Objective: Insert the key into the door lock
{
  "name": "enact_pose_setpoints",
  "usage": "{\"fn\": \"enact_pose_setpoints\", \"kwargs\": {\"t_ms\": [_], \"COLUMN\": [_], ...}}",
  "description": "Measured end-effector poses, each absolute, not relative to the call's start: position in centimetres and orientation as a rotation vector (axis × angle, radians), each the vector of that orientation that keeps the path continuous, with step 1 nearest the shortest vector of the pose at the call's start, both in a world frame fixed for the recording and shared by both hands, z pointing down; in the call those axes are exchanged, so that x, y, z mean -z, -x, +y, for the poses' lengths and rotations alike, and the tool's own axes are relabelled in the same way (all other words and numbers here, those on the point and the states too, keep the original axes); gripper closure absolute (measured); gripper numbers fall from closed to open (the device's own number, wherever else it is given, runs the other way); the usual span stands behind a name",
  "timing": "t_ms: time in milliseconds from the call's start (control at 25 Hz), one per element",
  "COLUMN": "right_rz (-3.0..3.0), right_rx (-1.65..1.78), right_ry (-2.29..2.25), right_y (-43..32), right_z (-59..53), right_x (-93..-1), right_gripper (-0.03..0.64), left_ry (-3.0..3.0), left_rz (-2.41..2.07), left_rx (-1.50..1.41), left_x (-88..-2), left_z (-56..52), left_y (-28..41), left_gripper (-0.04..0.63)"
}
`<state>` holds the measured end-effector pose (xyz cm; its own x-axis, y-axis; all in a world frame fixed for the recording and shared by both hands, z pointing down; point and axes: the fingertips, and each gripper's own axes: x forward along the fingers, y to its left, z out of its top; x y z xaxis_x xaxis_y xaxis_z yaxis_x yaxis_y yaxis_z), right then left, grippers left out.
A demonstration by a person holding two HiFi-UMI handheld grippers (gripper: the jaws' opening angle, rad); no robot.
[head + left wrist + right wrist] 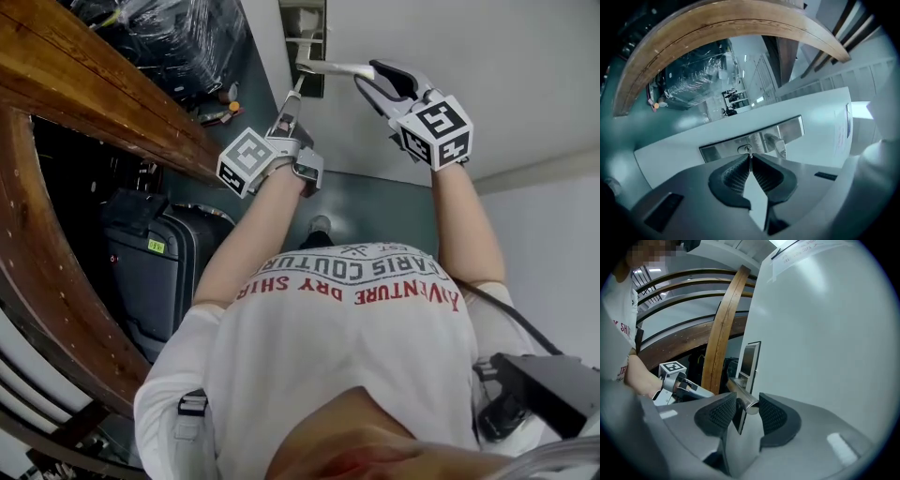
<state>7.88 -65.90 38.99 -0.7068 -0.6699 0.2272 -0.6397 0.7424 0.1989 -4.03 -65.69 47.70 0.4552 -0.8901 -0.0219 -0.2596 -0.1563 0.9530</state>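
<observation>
The key [749,154] is pinched between the closed jaws of the left tool [749,159]. Its tip is set at the keyhole of the door lock [745,149] in the metal plate [790,129]; whether it has entered cannot be told. The lever handle [739,391] of the white door [825,333] is clamped near its end by the right tool [747,404].

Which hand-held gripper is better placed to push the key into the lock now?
Left. The left hand-held gripper is shut on the key, whose tip sits right at the keyhole. The right hand-held gripper grips the door handle.
</observation>
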Motion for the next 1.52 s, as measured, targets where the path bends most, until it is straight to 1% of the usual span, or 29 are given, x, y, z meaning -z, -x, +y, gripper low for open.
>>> {"fn": "enact_pose_setpoints", "kwargs": {"t_ms": [320, 1520], "right_rz": [-2.648, -2.620], "right_rx": [0.140, 0.143], "right_ry": [-1.027, -1.039], "right_y": [-7.8, -7.9], "right_z": [-66.1, -66.4], "right_x": [-39.3, -39.4], "right_gripper": [0.477, 0.477], "left_ry": [-1.575, -1.453], "left_rz": [-0.946, -1.031], "left_rx": [0.893, 1.014], "left_x": [-48.7, -48.8], "left_z": [-66.9, -69.9], "left_y": [3.3, 1.8], "left_gripper": [0.572, 0.572]}}
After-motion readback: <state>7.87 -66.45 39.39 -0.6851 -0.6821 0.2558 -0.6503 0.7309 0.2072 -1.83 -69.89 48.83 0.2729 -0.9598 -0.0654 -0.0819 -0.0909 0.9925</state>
